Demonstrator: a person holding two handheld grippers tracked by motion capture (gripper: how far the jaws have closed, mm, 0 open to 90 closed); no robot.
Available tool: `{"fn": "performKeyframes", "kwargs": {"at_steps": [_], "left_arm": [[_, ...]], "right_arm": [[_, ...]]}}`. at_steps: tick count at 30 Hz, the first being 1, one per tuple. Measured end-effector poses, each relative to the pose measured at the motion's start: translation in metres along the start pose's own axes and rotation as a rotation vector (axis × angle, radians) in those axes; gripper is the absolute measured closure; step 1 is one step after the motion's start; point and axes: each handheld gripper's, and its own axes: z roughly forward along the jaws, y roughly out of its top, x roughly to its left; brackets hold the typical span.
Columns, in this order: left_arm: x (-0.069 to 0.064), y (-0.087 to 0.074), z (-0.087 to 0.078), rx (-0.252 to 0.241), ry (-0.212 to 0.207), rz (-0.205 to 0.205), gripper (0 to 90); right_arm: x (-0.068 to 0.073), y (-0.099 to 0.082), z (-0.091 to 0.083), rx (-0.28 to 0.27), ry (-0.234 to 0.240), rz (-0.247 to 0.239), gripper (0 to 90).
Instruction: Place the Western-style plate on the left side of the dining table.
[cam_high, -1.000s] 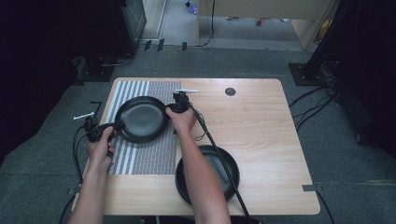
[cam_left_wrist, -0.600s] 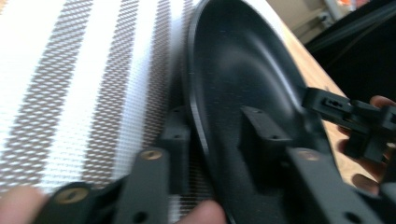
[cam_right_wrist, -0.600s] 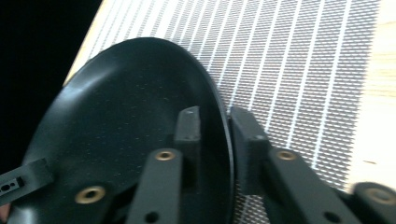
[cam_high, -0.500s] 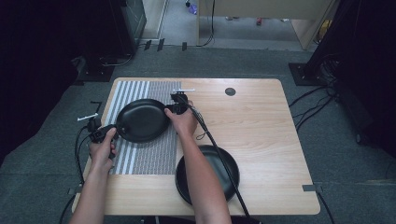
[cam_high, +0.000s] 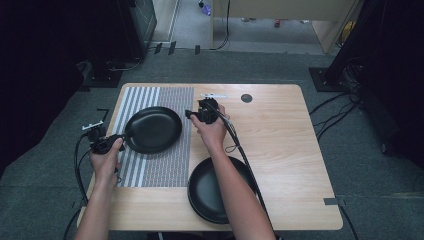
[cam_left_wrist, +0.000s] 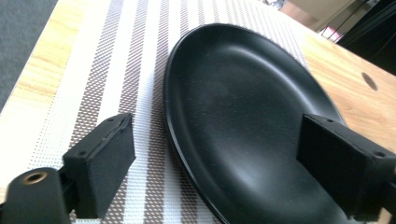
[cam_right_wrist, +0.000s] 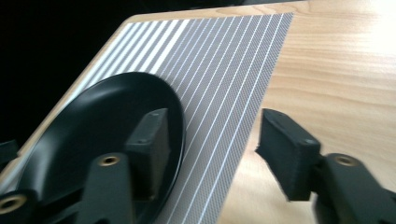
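A black plate (cam_high: 152, 129) lies flat on a striped placemat (cam_high: 165, 165) at the table's left. My left gripper (cam_high: 119, 139) is at the plate's left rim, its jaws having just been opening. In the left gripper view the plate (cam_left_wrist: 243, 121) runs between the wide-apart pads (cam_left_wrist: 100, 163) without touching them. My right gripper (cam_high: 189, 114) hovers at the plate's right rim, and its jaws have also just been opening. In the right gripper view the rim (cam_right_wrist: 180, 126) sits between the separated jaws, one pad (cam_right_wrist: 149, 137) over the plate and the other over wood.
A second black plate (cam_high: 200, 192) lies at the front of the wooden table (cam_high: 285, 150), partly under my right forearm. A small white object (cam_high: 214, 95) and a dark round hole (cam_high: 246, 98) are near the far edge. Cables trail off the left side.
Both grippers, closed on the plate's opposite rims a second ago, have opened and let go. Both hands rose and drew slightly away. The plate rests on the placemat.
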Motion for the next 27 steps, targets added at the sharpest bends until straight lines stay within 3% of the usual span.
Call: {"fn": "performKeyframes", "kwargs": {"at_steps": [2,4,9,12,17,27], "left_arm": [[-0.006,-0.002,-0.004,-0.006,0.017,0.019,11.3],[-0.011,-0.004,-0.009,-0.018,0.016,0.034,11.2],[-0.023,-0.009,-0.017,-0.038,0.017,0.07,11.2],[-0.029,-0.012,-0.021,-0.038,0.022,0.097,11.2],[-0.038,-0.022,-0.027,-0.027,0.017,0.123,10.7],[-0.041,-0.04,-0.045,-0.035,0.048,0.138,10.0]], "right_arm": [[-0.002,-0.002,-0.011,-0.011,-0.001,-0.016,34.5],[-0.003,-0.006,-0.024,-0.018,-0.025,-0.057,32.9],[-0.014,-0.014,-0.05,-0.014,-0.065,-0.103,33.0],[-0.021,-0.019,-0.066,-0.031,-0.054,-0.093,30.4],[-0.035,-0.029,-0.095,-0.088,-0.101,-0.094,28.6],[-0.055,-0.056,-0.132,-0.091,-0.139,-0.082,28.6]]}}
